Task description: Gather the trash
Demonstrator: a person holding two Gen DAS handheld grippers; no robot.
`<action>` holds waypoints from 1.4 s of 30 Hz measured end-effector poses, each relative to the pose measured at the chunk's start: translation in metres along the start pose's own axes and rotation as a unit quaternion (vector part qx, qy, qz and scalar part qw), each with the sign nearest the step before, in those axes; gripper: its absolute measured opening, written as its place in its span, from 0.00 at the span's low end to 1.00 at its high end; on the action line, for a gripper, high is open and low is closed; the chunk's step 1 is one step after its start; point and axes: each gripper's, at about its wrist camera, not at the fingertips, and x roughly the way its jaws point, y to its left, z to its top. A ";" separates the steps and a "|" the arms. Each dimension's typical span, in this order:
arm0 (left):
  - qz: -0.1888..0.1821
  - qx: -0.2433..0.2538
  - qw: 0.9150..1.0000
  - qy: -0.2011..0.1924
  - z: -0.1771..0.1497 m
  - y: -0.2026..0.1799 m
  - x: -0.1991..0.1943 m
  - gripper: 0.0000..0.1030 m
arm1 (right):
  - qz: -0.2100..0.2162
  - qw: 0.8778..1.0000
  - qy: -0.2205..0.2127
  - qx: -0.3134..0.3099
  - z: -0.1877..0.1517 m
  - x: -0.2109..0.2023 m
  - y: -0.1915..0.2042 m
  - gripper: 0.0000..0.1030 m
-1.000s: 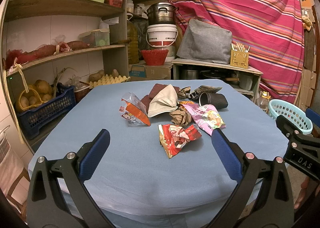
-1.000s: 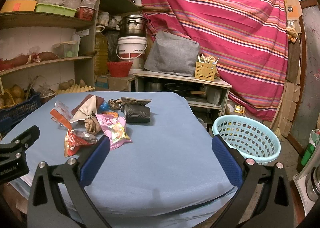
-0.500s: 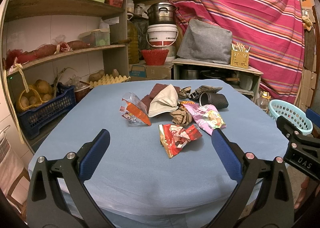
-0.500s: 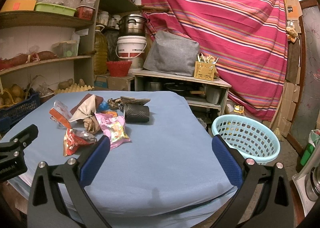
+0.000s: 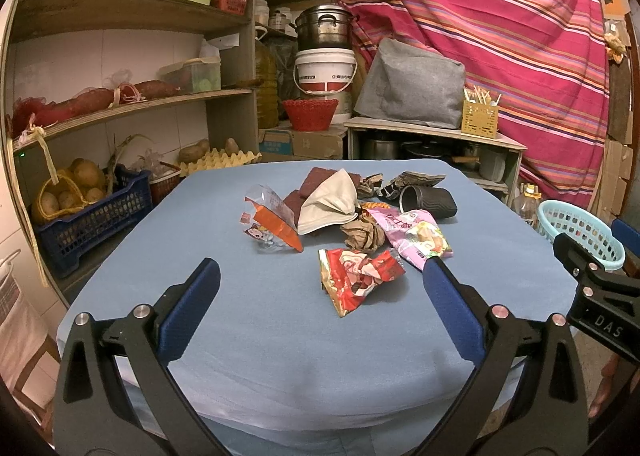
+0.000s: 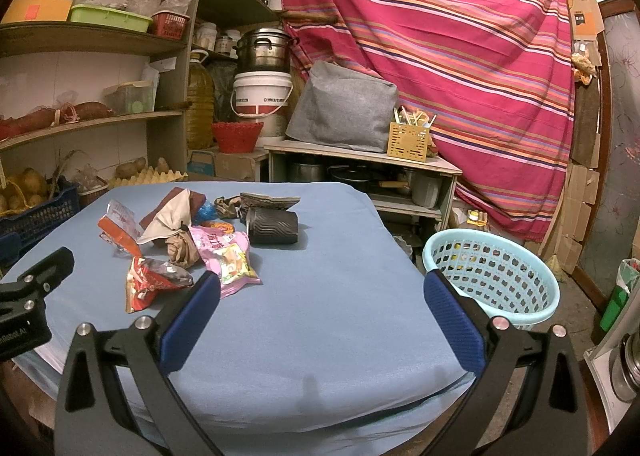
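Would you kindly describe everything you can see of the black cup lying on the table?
The black cup is a dark cylinder with a raised wavy ribbing on its wall, possibly rubbery or embossed paper. It lies tipped on its side on the blue tablecloth, at the right end of the trash pile, its open mouth with a pale rim facing the pile. It looks empty and undented. A torn grey-brown scrap lies just behind it and the pink snack wrapper just in front; contact with either is unclear. No gripper touches it.
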 end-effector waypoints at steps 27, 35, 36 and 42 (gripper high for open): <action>-0.012 0.000 1.000 0.025 -0.003 0.009 0.011 0.95 | -0.001 0.999 0.030 0.026 0.001 0.004 -0.031 0.96; -0.012 -0.002 0.999 0.036 0.008 0.007 0.024 0.95 | 0.020 0.997 0.048 0.062 0.005 0.016 -0.043 0.96; -0.013 -0.002 0.999 0.038 0.010 0.008 0.026 0.95 | 0.015 0.997 0.048 0.063 0.007 0.018 -0.044 0.96; -0.017 0.006 0.999 0.036 0.024 0.005 0.036 0.95 | 0.012 0.998 0.045 0.048 0.029 0.028 -0.045 0.96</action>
